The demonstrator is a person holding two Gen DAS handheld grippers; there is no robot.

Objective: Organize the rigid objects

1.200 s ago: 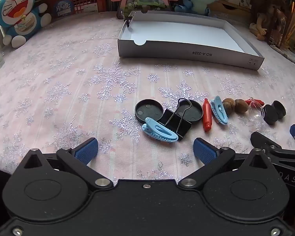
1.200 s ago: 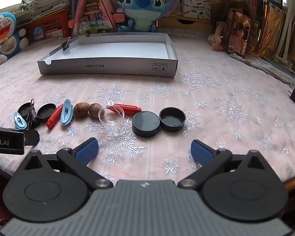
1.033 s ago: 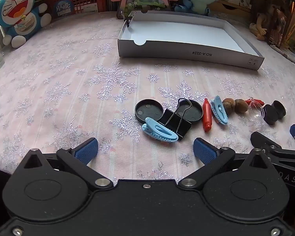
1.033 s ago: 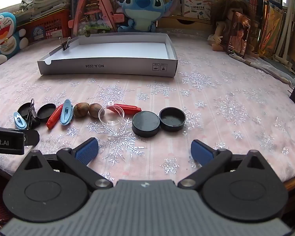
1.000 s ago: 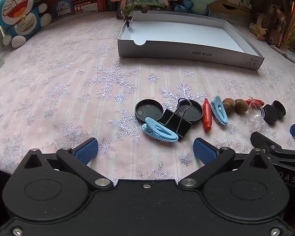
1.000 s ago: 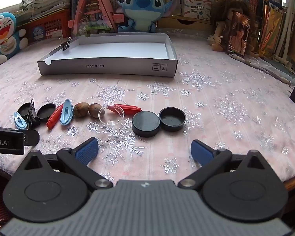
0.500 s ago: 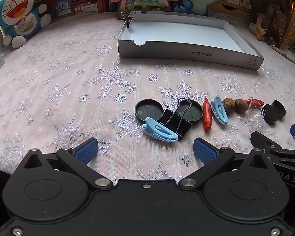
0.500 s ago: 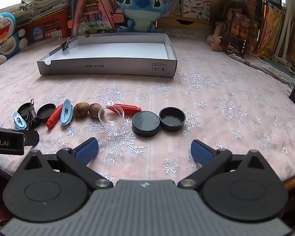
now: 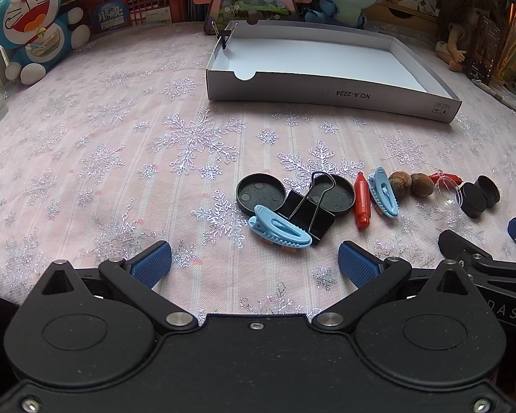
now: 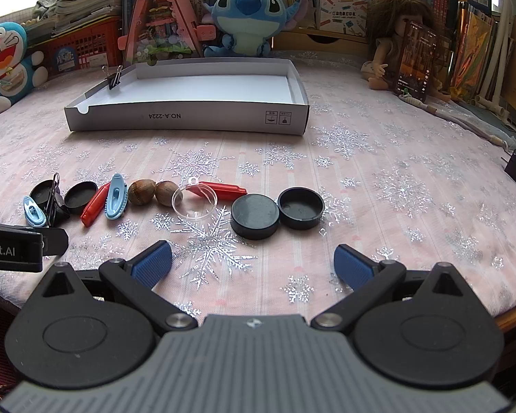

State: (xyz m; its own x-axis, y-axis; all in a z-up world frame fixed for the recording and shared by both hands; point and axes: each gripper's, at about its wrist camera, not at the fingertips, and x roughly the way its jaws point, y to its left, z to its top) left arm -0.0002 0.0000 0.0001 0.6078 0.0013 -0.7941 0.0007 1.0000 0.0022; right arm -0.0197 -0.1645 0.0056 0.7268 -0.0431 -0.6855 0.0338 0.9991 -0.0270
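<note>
A row of small objects lies on the pink snowflake tablecloth: a blue clip (image 9: 279, 231), a black binder clip (image 9: 309, 211), black lids (image 9: 261, 194), a red piece (image 9: 362, 202), a second blue clip (image 9: 383, 192), two nuts (image 9: 411, 182), a clear dome (image 10: 194, 202) and two black caps (image 10: 255, 216). An empty white box (image 9: 326, 94) stands behind them, also in the right wrist view (image 10: 189, 117). My left gripper (image 9: 254, 263) is open and empty just in front of the blue clip. My right gripper (image 10: 253, 265) is open and empty in front of the black caps.
Plush toys, a Doraemon (image 9: 31, 27) and a Stitch (image 10: 249, 17), a doll (image 10: 395, 51), books and a red basket (image 9: 137, 7) line the far edge. A binder clip (image 10: 115, 77) grips the box's far left corner. The table's near right edge (image 10: 512, 309) is close.
</note>
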